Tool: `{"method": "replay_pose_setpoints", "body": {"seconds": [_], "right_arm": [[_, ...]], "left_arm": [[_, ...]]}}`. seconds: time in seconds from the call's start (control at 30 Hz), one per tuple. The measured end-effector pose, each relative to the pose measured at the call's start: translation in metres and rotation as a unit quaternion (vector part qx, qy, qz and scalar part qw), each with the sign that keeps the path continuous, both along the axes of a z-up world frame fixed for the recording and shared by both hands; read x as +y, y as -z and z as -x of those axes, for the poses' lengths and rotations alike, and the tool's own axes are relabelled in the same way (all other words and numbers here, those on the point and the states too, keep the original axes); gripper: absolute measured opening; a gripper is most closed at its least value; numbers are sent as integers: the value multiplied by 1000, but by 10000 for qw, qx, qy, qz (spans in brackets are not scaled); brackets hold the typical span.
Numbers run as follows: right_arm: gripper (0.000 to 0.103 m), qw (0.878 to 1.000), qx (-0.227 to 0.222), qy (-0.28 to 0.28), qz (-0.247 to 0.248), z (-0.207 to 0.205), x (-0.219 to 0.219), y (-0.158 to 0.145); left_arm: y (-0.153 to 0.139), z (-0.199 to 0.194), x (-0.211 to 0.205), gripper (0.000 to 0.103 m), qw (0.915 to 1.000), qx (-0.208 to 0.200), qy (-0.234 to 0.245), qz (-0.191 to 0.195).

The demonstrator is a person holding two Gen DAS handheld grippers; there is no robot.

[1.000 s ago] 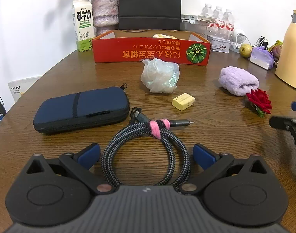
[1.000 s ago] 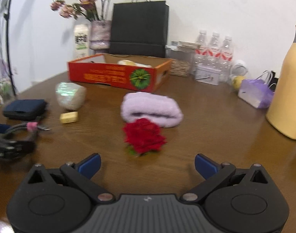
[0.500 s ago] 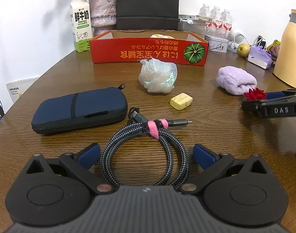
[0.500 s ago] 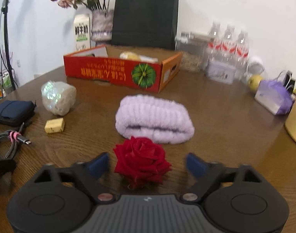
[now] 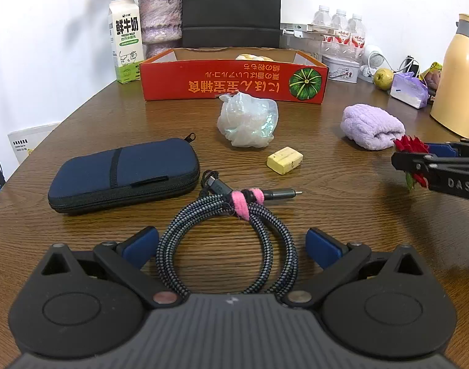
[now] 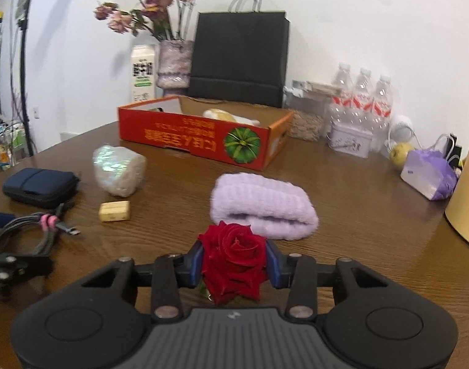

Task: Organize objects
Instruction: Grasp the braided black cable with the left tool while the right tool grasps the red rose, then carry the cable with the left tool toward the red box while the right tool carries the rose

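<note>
A red rose point(image 6: 234, 252) lies on the wooden table in front of a folded lilac towel point(image 6: 262, 203). My right gripper point(image 6: 234, 261) is closing on the rose, and both blue pads touch its petals. From the left wrist view, the same gripper point(image 5: 415, 153) and rose point(image 5: 409, 144) sit at the right edge. My left gripper point(image 5: 231, 244) is open, low over a coiled braided cable point(image 5: 179, 230) with a pink tie, which lies between its fingers untouched. The open red cardboard box point(image 5: 234, 83) stands at the back.
A navy zip pouch point(image 5: 123, 173), a crumpled plastic bag point(image 5: 248, 120) and a small yellow block point(image 5: 285, 160) lie mid-table. Behind stand a milk carton point(image 5: 125, 52), a flower vase point(image 5: 159, 24), a black paper bag point(image 5: 231, 3), water bottles point(image 5: 339, 27) and a yellow flask point(image 5: 457, 83).
My right gripper moved forward to the rose and its jaws came in from wide open to touch it on both sides. The left gripper and the cable stayed put.
</note>
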State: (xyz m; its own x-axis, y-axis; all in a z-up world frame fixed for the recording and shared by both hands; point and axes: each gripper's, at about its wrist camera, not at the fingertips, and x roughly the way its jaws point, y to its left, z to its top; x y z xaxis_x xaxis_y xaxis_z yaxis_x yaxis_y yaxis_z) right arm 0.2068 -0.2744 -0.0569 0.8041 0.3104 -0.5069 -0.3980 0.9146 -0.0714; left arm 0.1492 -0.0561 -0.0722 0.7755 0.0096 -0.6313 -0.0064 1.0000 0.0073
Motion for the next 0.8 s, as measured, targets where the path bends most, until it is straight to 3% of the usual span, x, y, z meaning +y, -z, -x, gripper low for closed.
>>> {"method": "replay_pose_setpoints", "body": {"seconds": [0.33, 0.67, 0.73, 0.77, 0.8], "right_arm": [[39, 9997, 6, -223, -61, 27, 14, -1], [39, 9999, 9, -131, 45, 29, 17, -1], [39, 9999, 5, -114, 64, 29, 18, -1], [39, 9999, 3, -105, 74, 29, 18, -1], [39, 9999, -2, -93, 81, 28, 18, -1]], "left_arm": [[0, 0, 0, 103, 10000, -2, -1, 0], [0, 1, 0, 103, 10000, -6, -71, 3], [0, 2, 0, 98, 9999, -39, -112, -23], [-1, 4, 0, 90, 9999, -98, -127, -17], [-1, 6, 2, 90, 9998, -176, -116, 13]]}}
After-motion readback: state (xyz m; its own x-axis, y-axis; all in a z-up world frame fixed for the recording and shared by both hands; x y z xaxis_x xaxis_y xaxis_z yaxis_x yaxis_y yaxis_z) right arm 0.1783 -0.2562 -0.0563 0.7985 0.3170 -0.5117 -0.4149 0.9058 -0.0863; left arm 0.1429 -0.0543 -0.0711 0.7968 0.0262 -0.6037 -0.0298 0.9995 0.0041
